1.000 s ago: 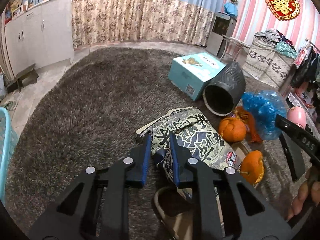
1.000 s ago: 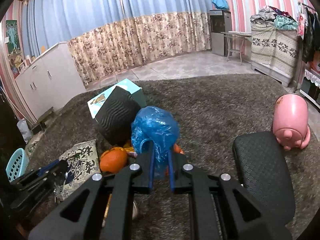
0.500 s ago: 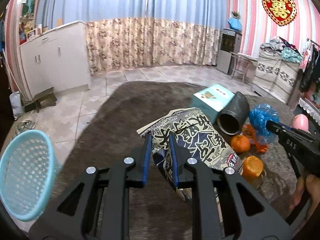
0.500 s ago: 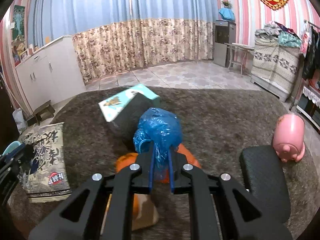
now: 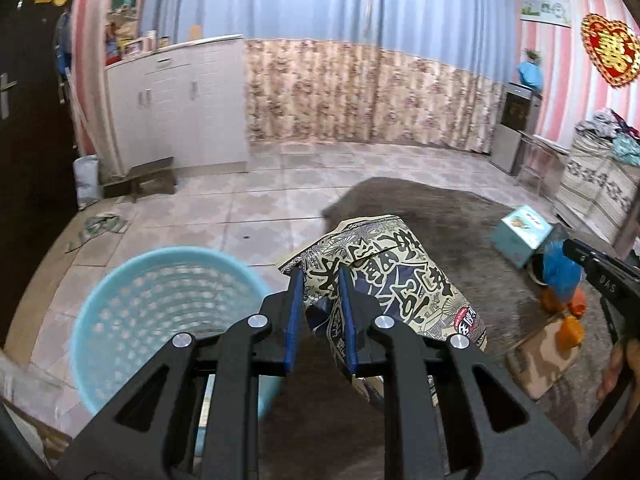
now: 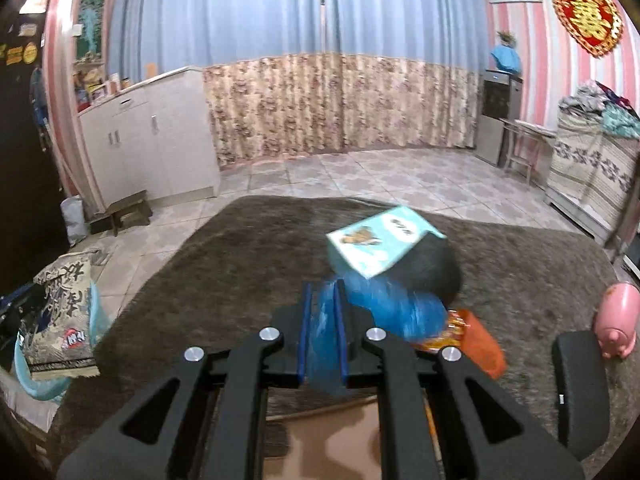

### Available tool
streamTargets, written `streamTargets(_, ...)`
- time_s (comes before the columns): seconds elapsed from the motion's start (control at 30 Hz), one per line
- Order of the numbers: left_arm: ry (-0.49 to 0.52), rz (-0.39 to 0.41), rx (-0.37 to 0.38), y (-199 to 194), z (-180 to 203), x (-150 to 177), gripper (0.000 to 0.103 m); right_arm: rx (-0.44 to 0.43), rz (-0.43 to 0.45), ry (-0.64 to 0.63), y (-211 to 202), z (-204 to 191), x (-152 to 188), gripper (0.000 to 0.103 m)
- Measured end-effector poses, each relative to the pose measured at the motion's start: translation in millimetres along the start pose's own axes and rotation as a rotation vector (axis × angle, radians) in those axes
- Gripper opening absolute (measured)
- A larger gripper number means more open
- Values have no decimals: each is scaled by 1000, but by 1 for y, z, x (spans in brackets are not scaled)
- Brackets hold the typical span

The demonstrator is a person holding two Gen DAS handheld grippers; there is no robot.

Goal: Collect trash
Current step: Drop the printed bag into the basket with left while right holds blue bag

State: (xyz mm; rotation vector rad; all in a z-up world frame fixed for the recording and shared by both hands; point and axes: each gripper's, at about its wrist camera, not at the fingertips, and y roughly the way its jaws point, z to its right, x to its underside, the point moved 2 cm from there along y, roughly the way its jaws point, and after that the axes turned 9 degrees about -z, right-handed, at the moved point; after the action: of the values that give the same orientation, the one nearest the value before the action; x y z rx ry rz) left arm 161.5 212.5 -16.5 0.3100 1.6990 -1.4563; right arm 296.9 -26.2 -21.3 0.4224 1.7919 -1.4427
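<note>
My left gripper (image 5: 318, 280) is shut on a printed snack bag (image 5: 400, 276), cream and dark blue with large characters, and holds it off the floor just right of a light blue perforated basket (image 5: 160, 312). The same snack bag (image 6: 60, 312) and a sliver of the basket (image 6: 38, 384) show at the left edge of the right wrist view. My right gripper (image 6: 322, 294) is shut on a crumpled blue plastic bag (image 6: 392, 304), lifted above the carpet. Orange pieces (image 6: 476, 340) hang or lie just behind the plastic bag.
A teal box (image 6: 384, 246) leans on a black ribbed cylinder (image 6: 436, 268) on the brown shag carpet (image 6: 240, 248). A pink piggy bank (image 6: 618, 320), a black cushion (image 6: 580, 380) and flat cardboard (image 6: 332, 440) lie nearby. White cabinets (image 5: 180, 104) and curtains line the far walls.
Both grippers have risen and swung left with their loads. The basket has come into full view beside the snack bag. The blue plastic bag has lifted away from the oranges.
</note>
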Motion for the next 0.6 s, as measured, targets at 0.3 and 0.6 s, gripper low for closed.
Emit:
streamTargets(0.3, -28, -9, -94, -1, -68, 8, 17, -64, -15, -87, 2, -62, 3, 12)
streamTargets(0.6, -51, -13, -144, 9, -112, 14, 17, -141, -40, -173, 11, -115, 8, 12)
